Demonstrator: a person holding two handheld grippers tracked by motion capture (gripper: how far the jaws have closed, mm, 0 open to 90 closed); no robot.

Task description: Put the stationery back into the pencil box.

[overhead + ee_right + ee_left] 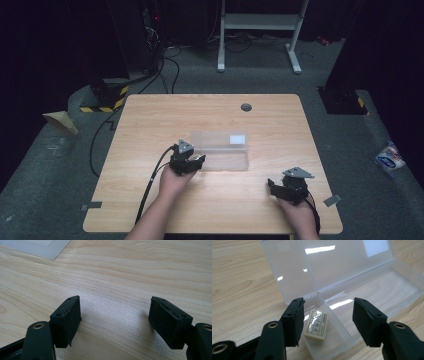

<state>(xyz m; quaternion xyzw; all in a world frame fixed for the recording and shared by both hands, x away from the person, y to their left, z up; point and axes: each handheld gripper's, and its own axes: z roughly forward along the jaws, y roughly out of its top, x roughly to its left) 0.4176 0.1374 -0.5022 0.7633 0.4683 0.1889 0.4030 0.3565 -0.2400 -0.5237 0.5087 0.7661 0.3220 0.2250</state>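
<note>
Far left of the high view: dark carpet, a cardboard wedge [61,121] on the floor, a yellow-and-black striped base [107,97] with cables trailing from it. On the light wooden table [150,120], a strip of grey tape [91,205] near the front left corner. Left hand [172,181] in from the bottom edge, holding the left gripper [196,161] at the left end of a clear plastic box [222,150], grey three-cornered plate on top, black cable trailing back along the forearm. Jaws of that gripper spread wide in the left gripper view, nothing pinched between them, pads [295,321] hovering over the box's small end compartment. Lying flat in that compartment, a cream-coloured eraser [316,325] in a printed sleeve, just beside the left pad, whether touching it not clear. Box lid [329,265] raised, hinged along the far side, a white label [375,247] near its right end; long main compartment [374,295] to the right. Grey round cap [246,107] in the tabletop behind the box. Further right, near the front edge and well apart from the box, right hand [299,212] with the right gripper [274,186]; jaws likewise spread wide over bare wood, gripping nothing, a corner of the box [37,247] at upper left in the right gripper view. Another tape strip [332,200] by the right edge. On the floor at far right, a blue-and-white packet [390,157].
</note>
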